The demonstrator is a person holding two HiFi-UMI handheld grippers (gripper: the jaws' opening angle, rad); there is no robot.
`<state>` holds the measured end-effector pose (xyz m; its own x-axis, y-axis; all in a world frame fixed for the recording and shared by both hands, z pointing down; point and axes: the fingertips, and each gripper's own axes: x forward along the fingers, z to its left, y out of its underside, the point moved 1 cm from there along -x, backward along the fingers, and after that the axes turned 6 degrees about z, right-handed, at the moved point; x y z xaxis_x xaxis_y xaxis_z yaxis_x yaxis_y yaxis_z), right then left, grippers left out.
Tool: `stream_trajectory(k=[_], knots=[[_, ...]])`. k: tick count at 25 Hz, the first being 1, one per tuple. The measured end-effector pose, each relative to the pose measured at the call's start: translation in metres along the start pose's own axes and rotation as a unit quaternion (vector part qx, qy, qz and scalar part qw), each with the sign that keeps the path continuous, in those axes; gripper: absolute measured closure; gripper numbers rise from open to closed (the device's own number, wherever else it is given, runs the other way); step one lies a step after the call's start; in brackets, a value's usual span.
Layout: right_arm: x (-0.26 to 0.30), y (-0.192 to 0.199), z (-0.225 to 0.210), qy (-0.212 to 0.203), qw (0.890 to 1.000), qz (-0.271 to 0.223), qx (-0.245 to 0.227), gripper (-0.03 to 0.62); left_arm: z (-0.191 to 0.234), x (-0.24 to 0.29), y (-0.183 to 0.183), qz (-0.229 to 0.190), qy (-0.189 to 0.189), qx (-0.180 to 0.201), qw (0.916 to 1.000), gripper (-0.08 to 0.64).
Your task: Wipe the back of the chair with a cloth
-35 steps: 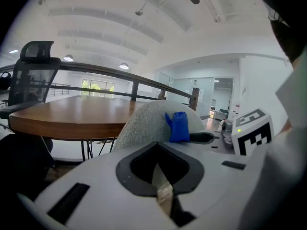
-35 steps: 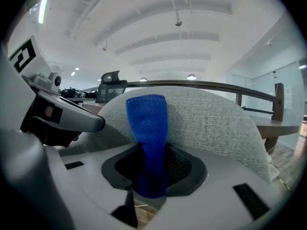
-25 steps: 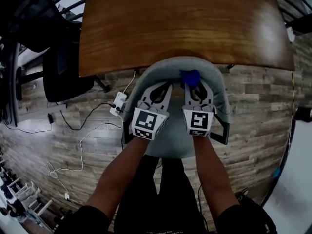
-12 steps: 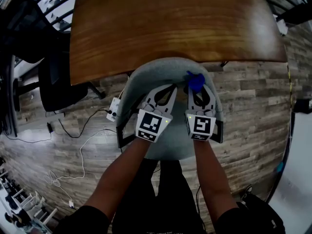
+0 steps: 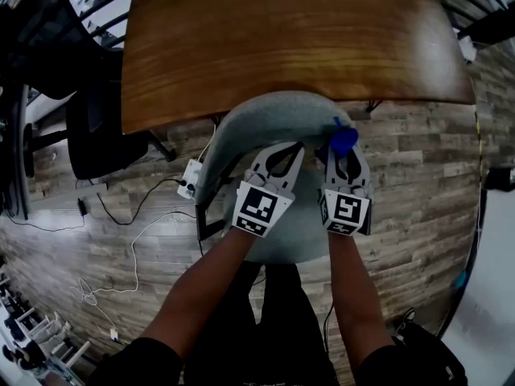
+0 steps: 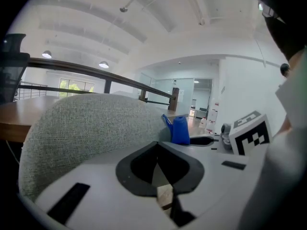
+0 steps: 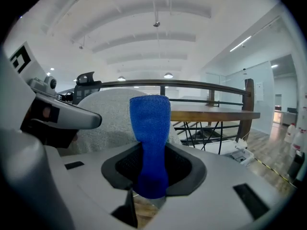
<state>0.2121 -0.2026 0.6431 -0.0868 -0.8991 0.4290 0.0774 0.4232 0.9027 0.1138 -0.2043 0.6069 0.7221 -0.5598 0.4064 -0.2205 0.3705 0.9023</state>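
A grey fabric chair [image 5: 265, 119] stands pushed to the wooden table, its curved back [image 6: 86, 123] just ahead of both grippers. My right gripper [image 5: 344, 153] is shut on a blue cloth [image 5: 344, 139], which sticks up out of the jaws [image 7: 149, 143] at the right end of the chair back. My left gripper [image 5: 278, 161] is shut with nothing in it, low behind the middle of the back; the blue cloth [image 6: 178, 129] shows to its right.
A brown wooden table [image 5: 290, 39] lies right beyond the chair. A black office chair [image 5: 96, 127] stands at the left. A white power strip [image 5: 191, 179] and cables trail over the wood floor. A railing [image 7: 211, 87] runs behind.
Both grippers have slid to the right along the chair back, the blue cloth going from near the middle to the right end.
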Motion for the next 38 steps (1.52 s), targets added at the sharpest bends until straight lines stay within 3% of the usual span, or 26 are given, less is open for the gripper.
stream_trajectory(k=[3, 7, 14, 21, 34, 38], knots=[[-0.004, -0.001, 0.013, -0.01, 1.0, -0.006, 0.011, 0.476, 0.007, -0.009, 0.001, -0.006, -0.01, -0.005, 0.9999, 0.554], [-0.007, 0.006, 0.059, -0.065, 0.998, -0.004, -0.008, 0.474, 0.026, -0.029, 0.017, -0.008, -0.042, -0.027, 0.9987, 0.554], [-0.001, 0.018, 0.13, -0.148, 0.988, 0.006, -0.045, 0.475, 0.072, -0.076, 0.056, -0.003, -0.139, -0.082, 0.9868, 0.554], [0.01, 0.025, 0.193, -0.225, 0.972, 0.002, -0.063, 0.474, 0.097, -0.112, 0.078, -0.005, -0.182, -0.099, 0.9782, 0.554], [0.026, 0.028, 0.274, -0.309, 0.944, -0.008, -0.116, 0.474, 0.116, -0.155, 0.103, -0.03, -0.23, -0.135, 0.9633, 0.554], [0.029, 0.028, 0.282, -0.314, 0.941, -0.018, -0.124, 0.474, 0.116, -0.162, 0.107, -0.032, -0.244, -0.135, 0.9598, 0.554]])
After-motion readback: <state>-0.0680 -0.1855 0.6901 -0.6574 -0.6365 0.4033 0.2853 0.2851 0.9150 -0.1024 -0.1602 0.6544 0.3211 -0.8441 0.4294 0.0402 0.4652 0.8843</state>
